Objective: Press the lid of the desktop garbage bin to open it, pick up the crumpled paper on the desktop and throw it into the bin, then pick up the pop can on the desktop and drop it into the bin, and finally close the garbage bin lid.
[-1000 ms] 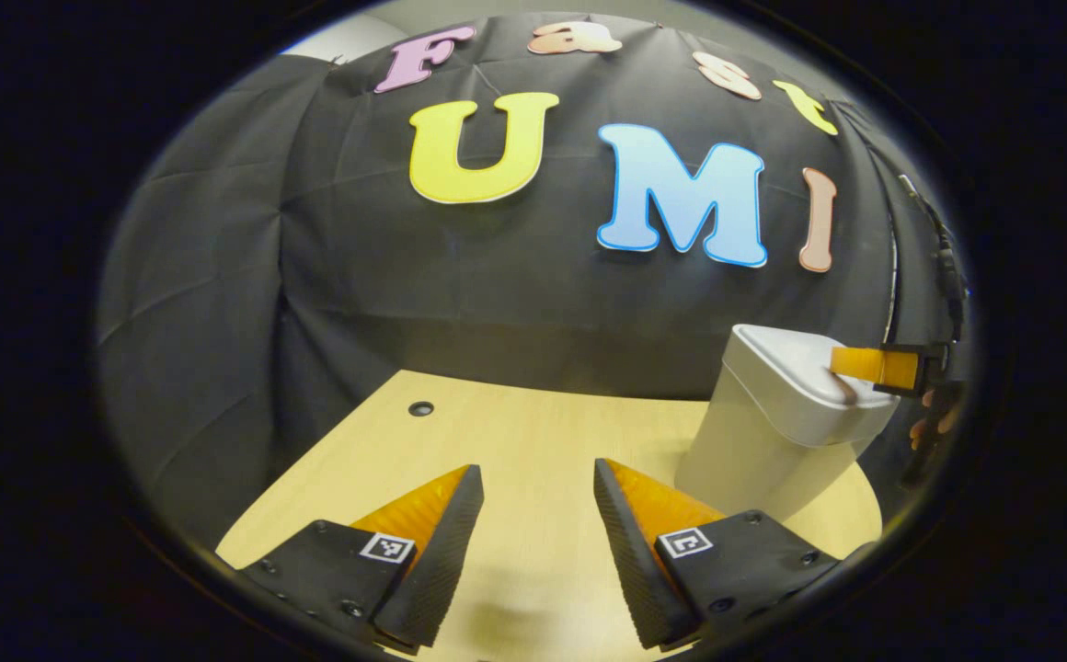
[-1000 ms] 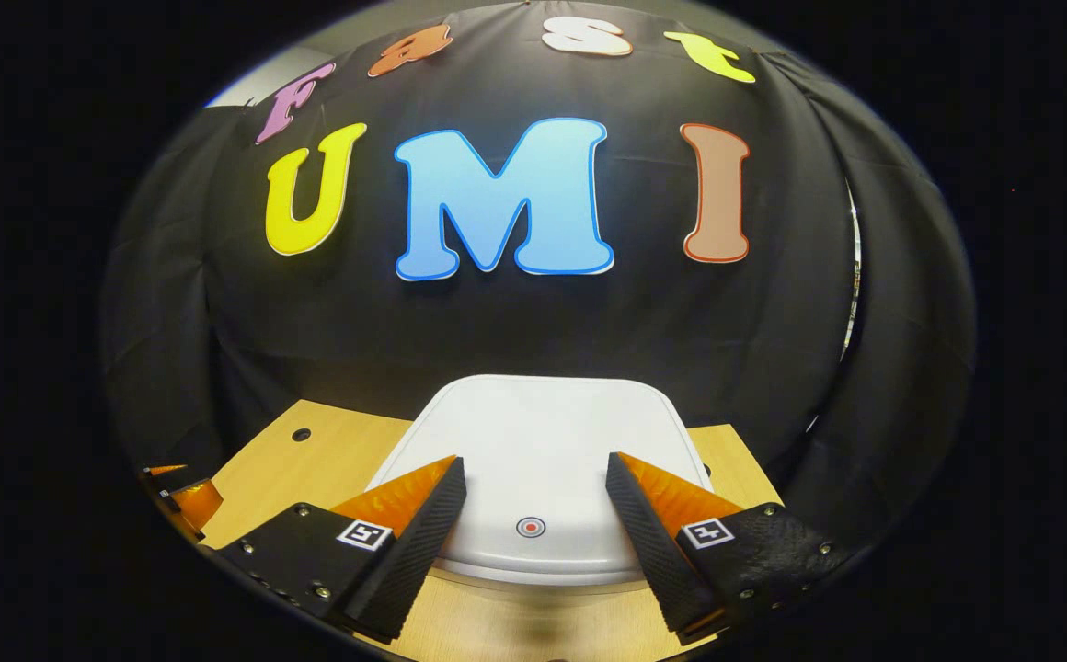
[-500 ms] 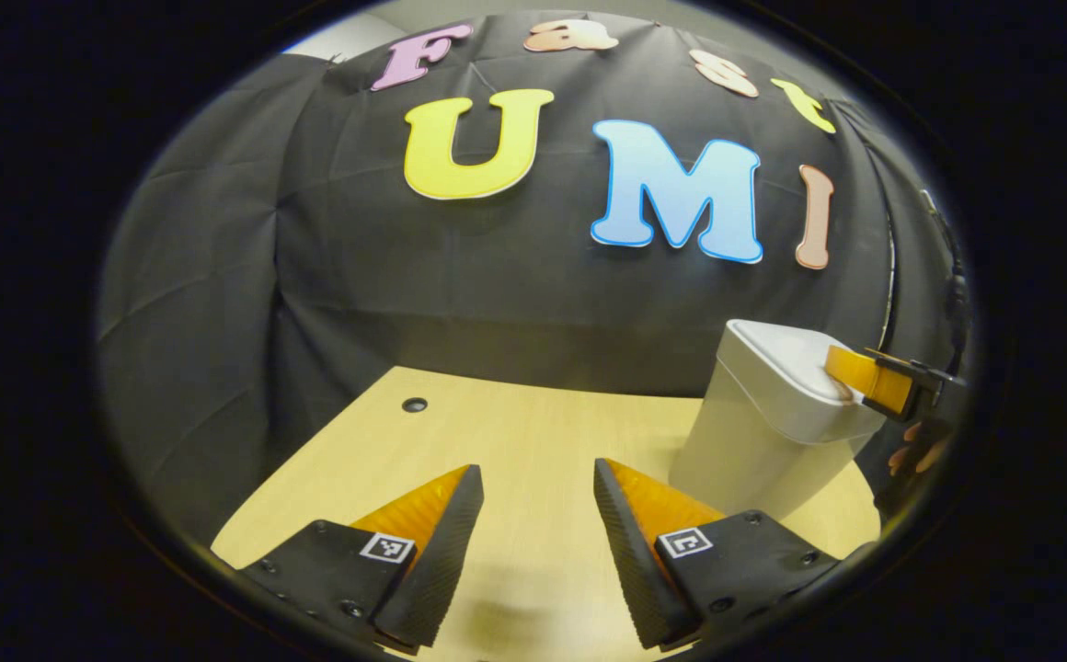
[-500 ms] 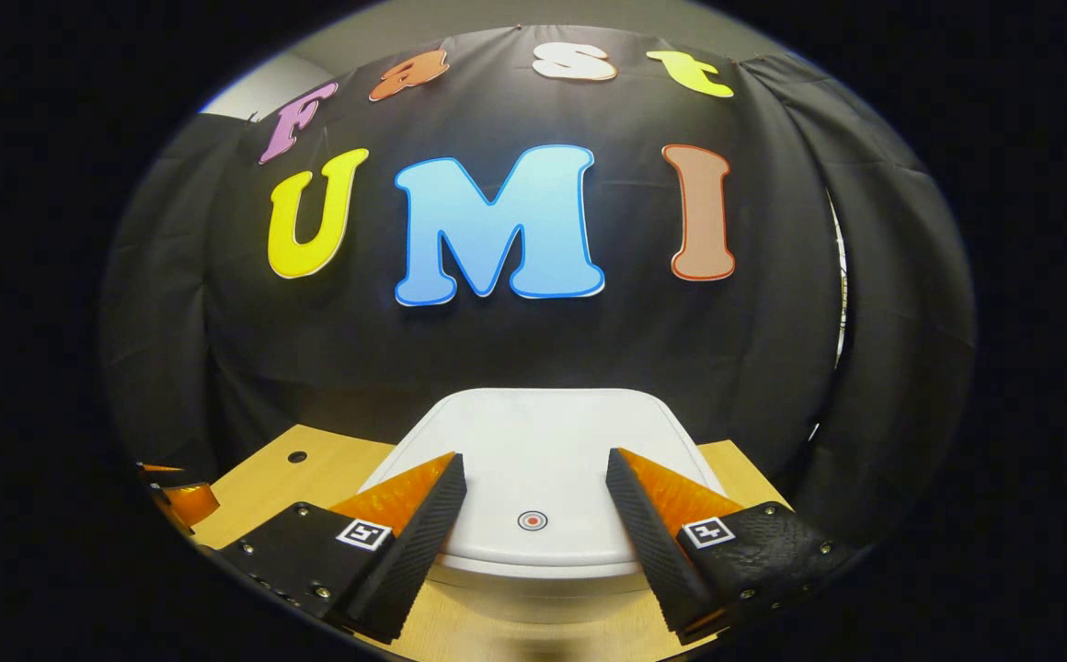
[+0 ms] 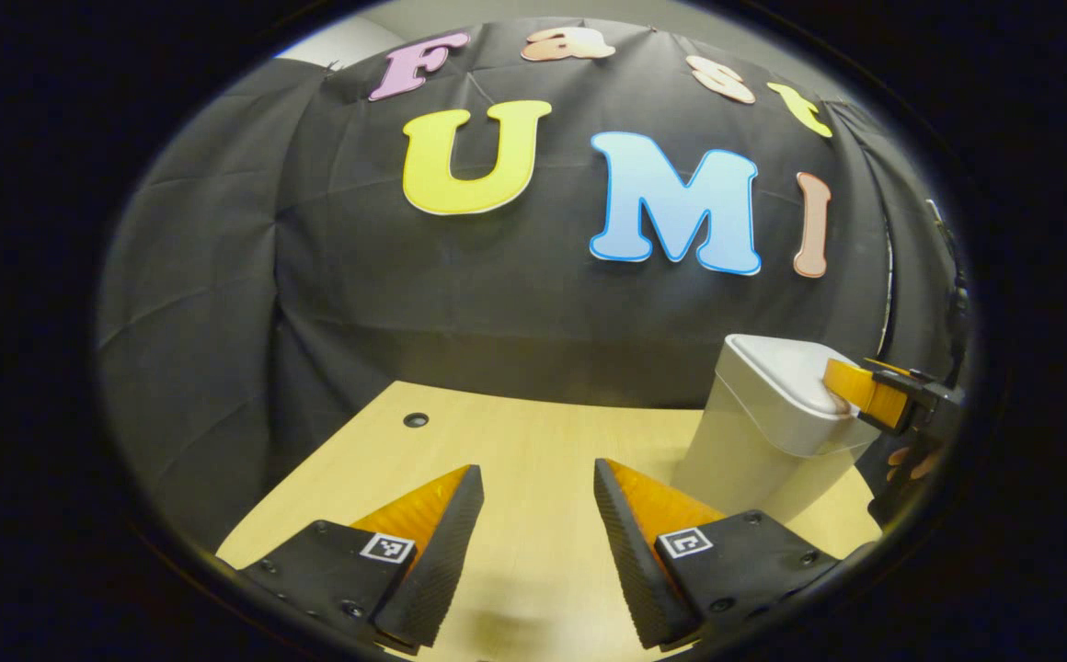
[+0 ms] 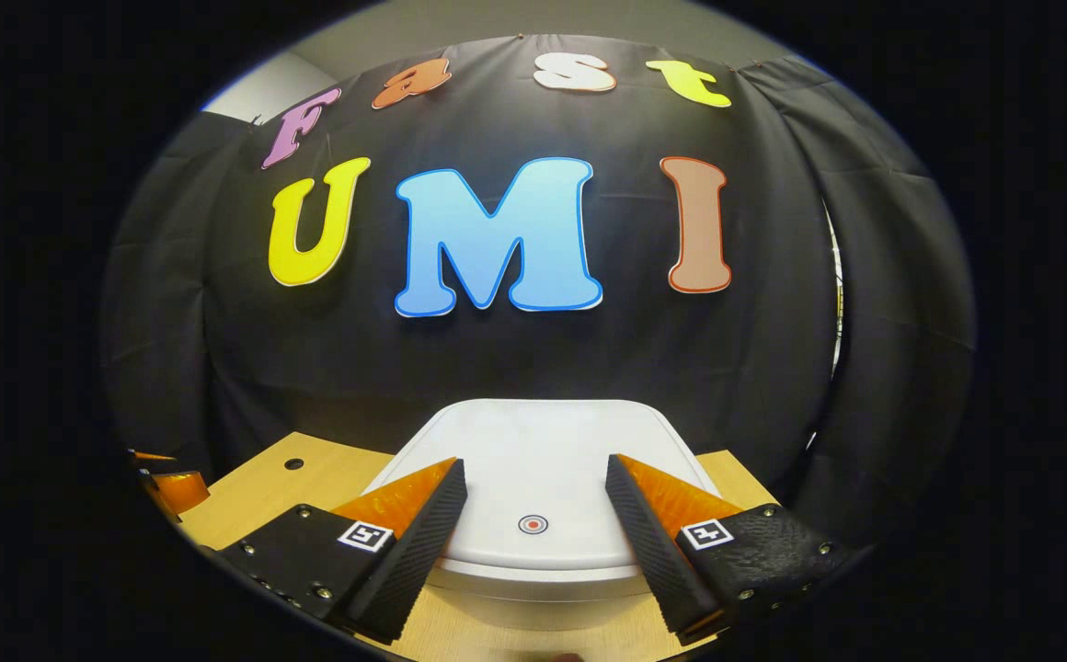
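Left gripper view is showing the left claw (image 5: 530,496) hanging wide open over the pale wooden tabletop (image 5: 533,432), gripping nothing, with bare wood lying between its fingers. Ahead and to its right the bin (image 5: 754,432) is standing upright on the tabletop, its lid (image 5: 786,372) lying shut. At the bin's far edge the right claw (image 5: 851,386) is reaching over the lid, one finger lying on or just above the lid's rim; contact is too small to tell. A hand (image 5: 911,460) is showing just below it. A small dark hole (image 5: 416,420) is sitting in the tabletop near the back, and the black cloth wall (image 5: 405,294) is closing off the booth behind.

Right gripper view is looking along the right claw (image 6: 535,501), which is standing wide open and holding nothing, its fingers straddling the front of the lid (image 6: 543,441) from above. A small ringed button (image 6: 533,524) is lying on the lid between the fingers, untouched. Tabletop (image 6: 258,487) is showing on both sides of the bin (image 6: 533,598), with the hole (image 6: 293,464) to the left and part of the left claw (image 6: 166,483) at the far left edge.
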